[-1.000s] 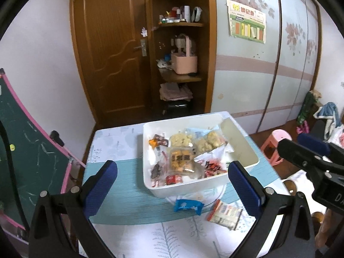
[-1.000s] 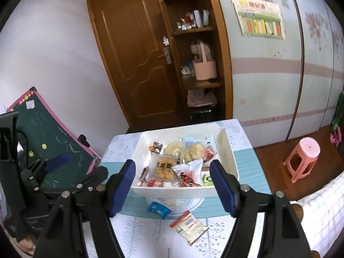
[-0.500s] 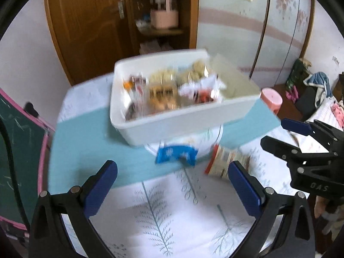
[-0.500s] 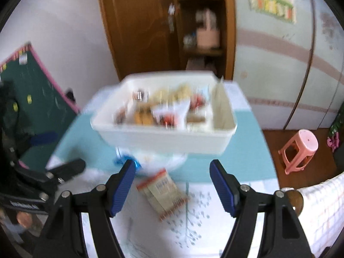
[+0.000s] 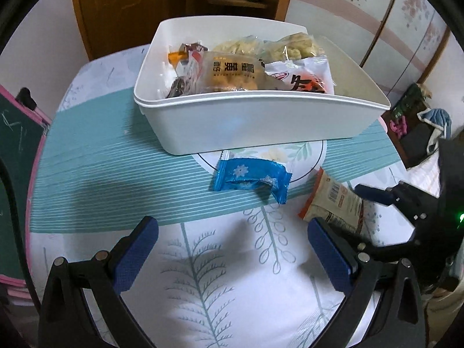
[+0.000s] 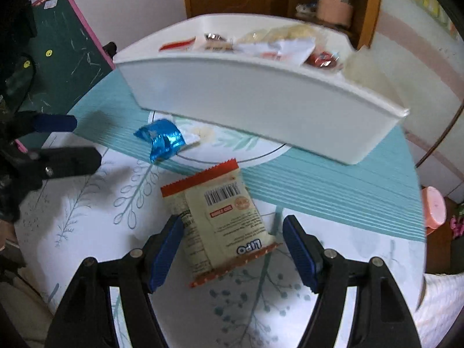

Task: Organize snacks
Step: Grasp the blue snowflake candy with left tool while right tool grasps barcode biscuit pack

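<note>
A white bin [image 5: 261, 121] filled with several snack packs stands on the table; it also shows in the right wrist view [image 6: 261, 101]. A blue wrapped snack [image 5: 250, 175] lies in front of it, also in the right wrist view [image 6: 162, 140]. A beige pack with red edges [image 6: 220, 220] lies flat between the open fingers of my right gripper [image 6: 233, 249], low over the table. The pack also shows in the left wrist view [image 5: 333, 203]. My left gripper [image 5: 232, 252] is open and empty, short of the blue snack.
The table has a white leaf-print cloth with a teal striped band [image 5: 101, 174]. A green chalkboard [image 6: 61, 55] stands left of the table. A pink stool [image 6: 433, 206] is on the floor to the right. A wooden door and shelves are behind.
Both grippers have moved down and forward toward the table. The right gripper now straddles the beige pack; the left has come close to the blue snack. Both stay open.
</note>
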